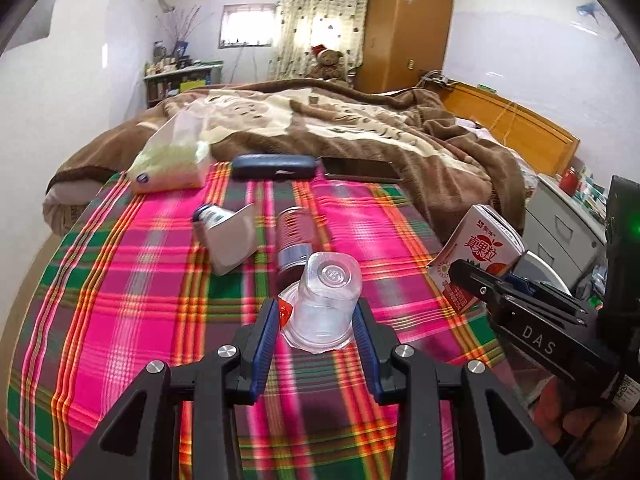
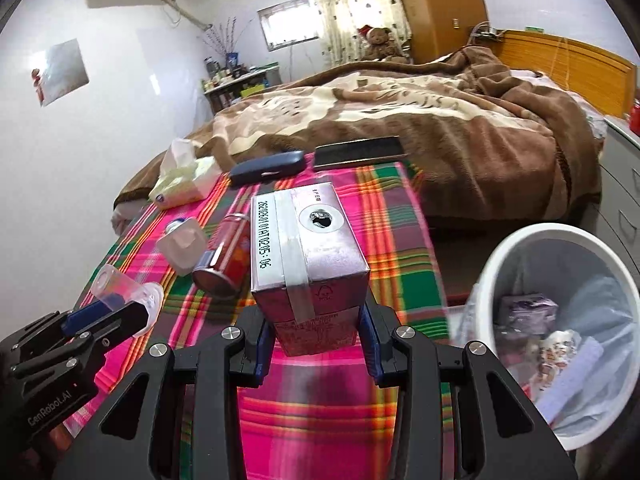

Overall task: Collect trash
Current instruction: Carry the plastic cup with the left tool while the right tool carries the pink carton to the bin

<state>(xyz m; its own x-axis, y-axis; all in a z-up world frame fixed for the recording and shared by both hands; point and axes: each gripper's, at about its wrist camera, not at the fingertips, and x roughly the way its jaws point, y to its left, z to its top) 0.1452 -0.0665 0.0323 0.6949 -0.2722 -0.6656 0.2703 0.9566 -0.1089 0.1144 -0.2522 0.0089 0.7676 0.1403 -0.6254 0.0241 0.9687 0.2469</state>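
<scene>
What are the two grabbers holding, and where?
The left gripper squeezes the clear plastic cup by its sides; the right gripper squeezes the juice carton near its bottom.

Liner folds hide much of the trash inside the white bin (image 2: 496,264).

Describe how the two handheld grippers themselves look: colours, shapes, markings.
Both are matte black, angular, with triangular cut-outs and round silver bolt heads. The jaws carry ribbed blue pads. The left gripper shows white "GenRobot.AI" lettering on its side in the right wrist view. The right gripper shows white "DAS" lettering in the left wrist view, with a green light glowing on its body. A bare hand grips it; no sleeve shows.
</scene>
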